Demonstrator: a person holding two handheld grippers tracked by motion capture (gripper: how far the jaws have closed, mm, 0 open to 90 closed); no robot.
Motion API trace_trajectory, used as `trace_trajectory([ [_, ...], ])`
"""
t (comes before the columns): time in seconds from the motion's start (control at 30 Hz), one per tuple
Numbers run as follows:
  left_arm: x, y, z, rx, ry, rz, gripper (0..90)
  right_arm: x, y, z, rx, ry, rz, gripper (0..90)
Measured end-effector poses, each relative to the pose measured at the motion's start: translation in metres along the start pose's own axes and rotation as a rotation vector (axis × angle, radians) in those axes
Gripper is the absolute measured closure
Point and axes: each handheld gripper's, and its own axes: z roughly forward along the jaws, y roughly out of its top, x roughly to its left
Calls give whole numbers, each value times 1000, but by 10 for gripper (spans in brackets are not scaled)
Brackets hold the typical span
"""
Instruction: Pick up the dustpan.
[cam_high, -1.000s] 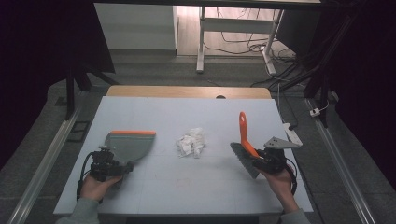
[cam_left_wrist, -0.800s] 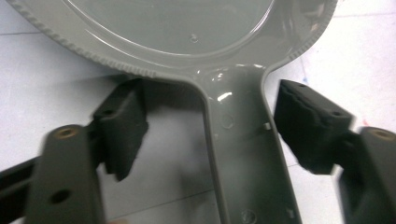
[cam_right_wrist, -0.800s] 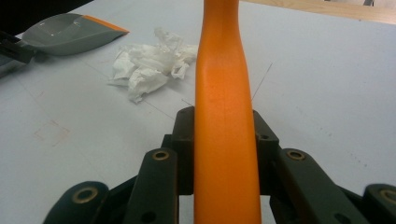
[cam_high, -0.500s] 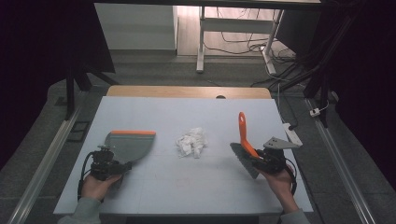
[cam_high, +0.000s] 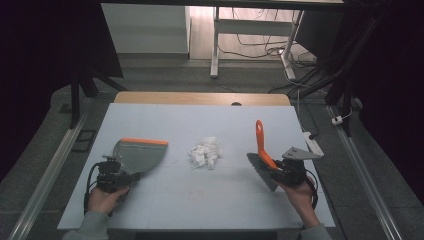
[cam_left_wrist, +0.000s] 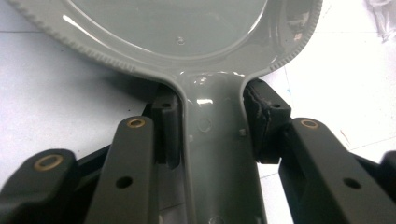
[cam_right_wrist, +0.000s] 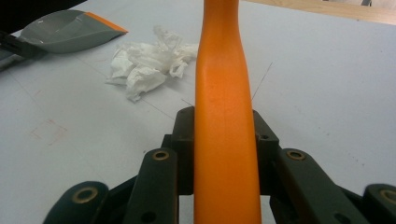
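High view: left gripper (cam_high: 116, 176) clamps the dustpan (cam_high: 140, 154) by its handle; right gripper (cam_high: 284, 173) clamps the brush (cam_high: 262, 156). Both tools are in hand, but the crumpled tissue (cam_high: 205, 152) lies unswept on the table (cam_high: 200, 195) between them.

I see the table (cam_high: 200, 125) evenly lit from overhead, surroundings dark, far floor bright; glare on the dustpan (cam_left_wrist: 187, 28); near jaws blurred.
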Motion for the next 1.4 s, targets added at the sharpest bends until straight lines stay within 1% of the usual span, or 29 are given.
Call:
trace_trajectory([
  [0.27,2,0,-1,-9,-11,-7,611,-1,0,0,-1,-3,1,700],
  [0.47,4,0,-2,-11,-17,0,612,-1,0,-1,-5,-4,3,700],
  [0.7,6,0,-5,-35,-18,17,612,-1,0,-1,-7,-3,1,699],
  [0.8,7,0,-6,-47,-20,20,612,-1,1,-2,-10,-6,-1,700],
  [1.0,7,0,-11,-83,-41,43,612,0,1,-2,-15,-5,-1,700],
  [1.1,7,0,-14,-114,-39,55,612,0,1,-3,-15,-6,-4,700],
  [1.17,9,0,-17,-134,-54,62,612,0,2,-3,-18,-8,-4,700],
  [1.23,10,1,-18,-142,-69,61,612,0,2,-3,-20,-8,-3,700],
  [1.33,12,1,-20,-151,-76,68,612,0,2,-3,-19,-9,-6,700],
  [1.4,13,1,-21,-159,-85,80,612,1,2,-3,-18,-9,-8,700],
])
